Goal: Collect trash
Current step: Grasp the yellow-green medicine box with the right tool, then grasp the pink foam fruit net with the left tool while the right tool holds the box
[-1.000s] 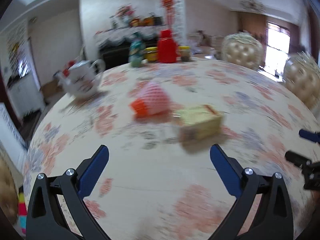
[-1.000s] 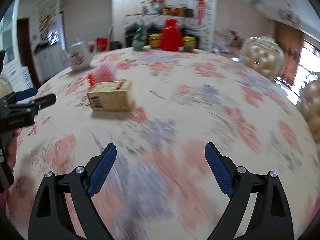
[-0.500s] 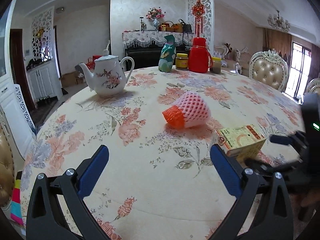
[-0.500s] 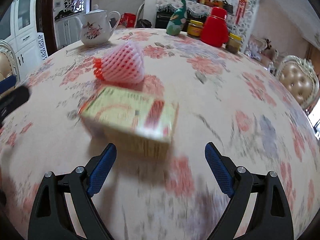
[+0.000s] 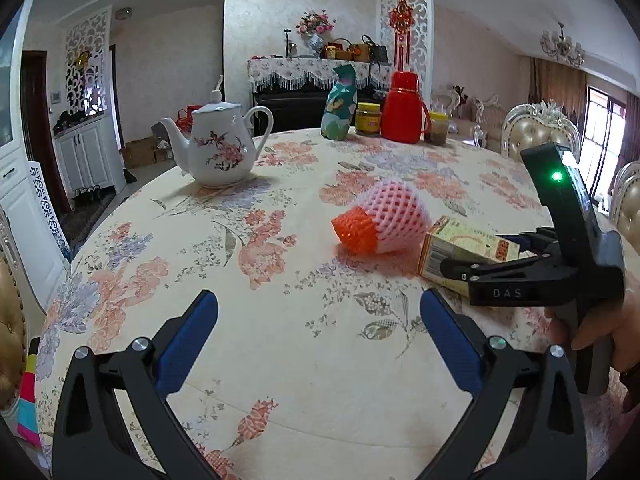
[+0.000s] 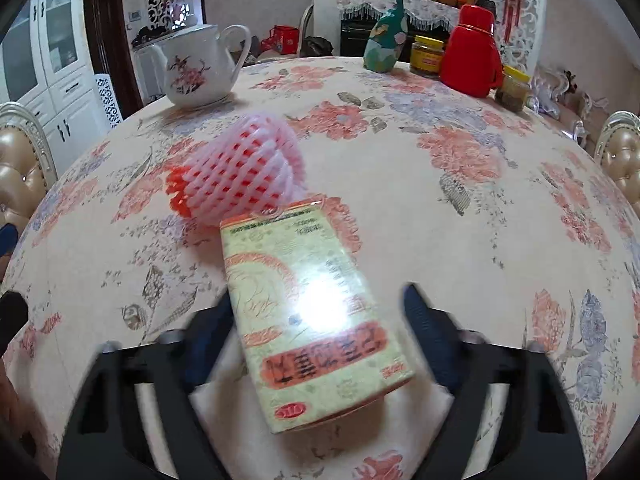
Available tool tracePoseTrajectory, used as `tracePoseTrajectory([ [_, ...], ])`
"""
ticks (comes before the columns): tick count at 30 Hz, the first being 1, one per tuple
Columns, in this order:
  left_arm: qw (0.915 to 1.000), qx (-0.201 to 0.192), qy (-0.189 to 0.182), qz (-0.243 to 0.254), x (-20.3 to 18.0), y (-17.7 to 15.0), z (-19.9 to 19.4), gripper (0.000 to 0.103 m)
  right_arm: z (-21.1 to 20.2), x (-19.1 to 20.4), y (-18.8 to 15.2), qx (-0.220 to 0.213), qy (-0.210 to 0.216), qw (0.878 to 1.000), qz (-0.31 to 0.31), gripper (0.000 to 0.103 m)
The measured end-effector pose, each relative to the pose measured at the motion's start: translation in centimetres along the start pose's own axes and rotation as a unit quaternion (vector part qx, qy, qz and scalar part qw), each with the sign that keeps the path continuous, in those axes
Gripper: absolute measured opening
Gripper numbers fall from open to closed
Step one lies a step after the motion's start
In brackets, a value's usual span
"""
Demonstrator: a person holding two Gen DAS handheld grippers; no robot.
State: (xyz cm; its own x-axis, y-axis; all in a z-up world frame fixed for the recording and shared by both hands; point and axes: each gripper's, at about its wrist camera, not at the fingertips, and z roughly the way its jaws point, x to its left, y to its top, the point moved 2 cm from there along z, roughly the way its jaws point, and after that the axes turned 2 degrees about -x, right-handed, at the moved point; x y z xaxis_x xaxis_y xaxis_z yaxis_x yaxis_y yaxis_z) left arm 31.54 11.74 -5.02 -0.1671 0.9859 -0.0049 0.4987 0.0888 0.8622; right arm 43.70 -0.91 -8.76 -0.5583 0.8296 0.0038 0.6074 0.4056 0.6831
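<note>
A yellow-green cardboard box (image 6: 316,316) lies on the floral table, between the blurred fingers of my right gripper (image 6: 320,320); its jaws straddle the box, still apart from its sides. A pink and orange foam fruit net (image 6: 236,172) lies just beyond the box, touching its far end. In the left wrist view the box (image 5: 460,248) and net (image 5: 384,220) sit right of centre, with the right gripper (image 5: 476,256) around the box. My left gripper (image 5: 316,336) is open and empty above bare tablecloth.
A white floral teapot (image 5: 218,148) stands at the far left. A green bottle (image 5: 340,104), a red jug (image 5: 402,108) and jars (image 5: 368,118) stand at the table's far edge. Padded chairs (image 5: 536,132) ring the right side.
My right gripper moved forward over the box and its fingers are narrowing around it. The left gripper's view has steadied, facing the net and box.
</note>
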Motion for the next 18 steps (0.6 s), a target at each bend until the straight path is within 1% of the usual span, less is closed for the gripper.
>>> tracePoseTrajectory([
  [1,1.0000,0.002,0.000,0.001,0.0,-0.1,0.1,0.098,-0.3,0.0,-0.4,0.000,0.002,1.000,0.003,0.062],
  [2,1.0000,0.004,0.001,0.002,-0.1,-0.2,0.2,0.098,-0.6,-0.1,-0.7,-0.003,0.001,1.000,0.005,0.053],
  [3,1.0000,0.007,0.000,0.003,-0.1,-0.2,0.3,0.098,-1.1,-0.3,-1.1,-0.005,-0.002,1.000,0.010,0.050],
  [7,0.9999,0.015,-0.003,0.004,-0.2,-0.3,0.6,0.098,-3.5,-0.9,-2.8,-0.022,-0.019,0.999,0.024,0.049],
  [12,0.9988,0.043,-0.015,0.017,-0.9,0.4,1.5,0.098,-6.3,-1.2,-5.2,-0.030,-0.043,0.998,0.043,0.049],
  [14,0.9972,0.058,-0.031,0.034,-1.8,1.4,2.5,0.098,-7.3,-1.1,-6.2,-0.034,-0.046,0.997,0.048,0.049],
  [16,0.9962,0.057,-0.034,0.056,-2.8,2.5,3.9,0.098,-7.9,-1.2,-6.8,-0.038,-0.053,0.996,0.054,0.049],
  [18,0.9951,0.069,-0.037,0.061,-3.6,3.4,6.0,0.098,-8.4,-1.4,-7.2,-0.043,-0.058,0.995,0.065,0.049],
])
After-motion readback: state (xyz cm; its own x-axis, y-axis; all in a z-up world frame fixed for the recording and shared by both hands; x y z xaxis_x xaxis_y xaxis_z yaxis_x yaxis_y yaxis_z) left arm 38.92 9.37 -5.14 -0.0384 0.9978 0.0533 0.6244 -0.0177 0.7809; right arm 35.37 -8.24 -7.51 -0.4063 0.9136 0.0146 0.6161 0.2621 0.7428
